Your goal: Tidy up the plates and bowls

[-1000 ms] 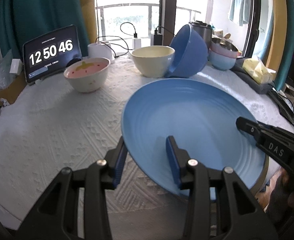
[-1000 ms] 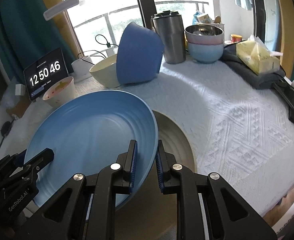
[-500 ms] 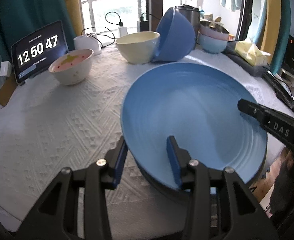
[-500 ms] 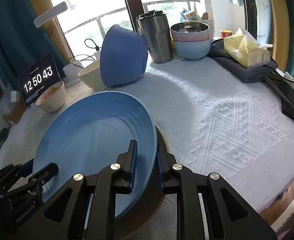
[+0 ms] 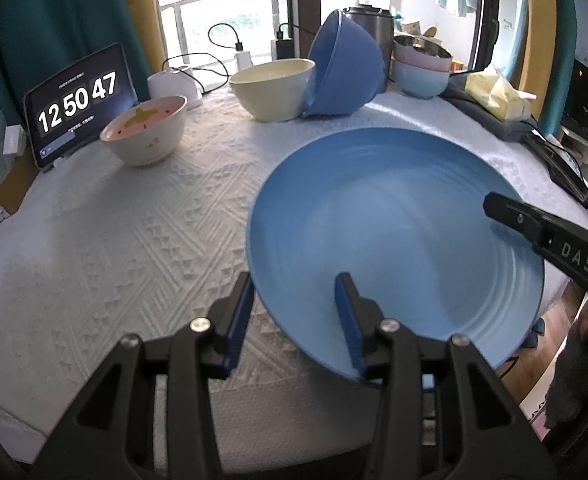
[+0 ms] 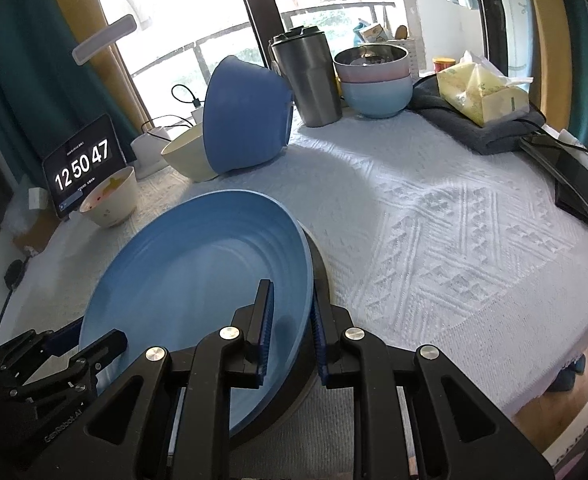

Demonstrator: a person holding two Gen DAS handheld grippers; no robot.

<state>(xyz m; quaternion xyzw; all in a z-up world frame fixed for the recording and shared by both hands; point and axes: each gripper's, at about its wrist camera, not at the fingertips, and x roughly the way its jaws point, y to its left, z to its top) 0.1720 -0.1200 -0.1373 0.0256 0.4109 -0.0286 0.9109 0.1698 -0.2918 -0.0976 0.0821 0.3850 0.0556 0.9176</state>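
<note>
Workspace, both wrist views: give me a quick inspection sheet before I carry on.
Surface: table under white textured cloth.
Job's things: blue plate over a darker plate; patterned bowl; cream bowl with a blue bowl leaning on it; stacked bowls.
Clutter: steel tumbler, tissue pack on grey towel, clock tablet.
Grippers: right gripper shut on the blue plate's rim; left gripper straddles the opposite rim, pads apart.
Cables: charger leads by the window.
Surroundings: teal curtains, balcony railing.
</note>
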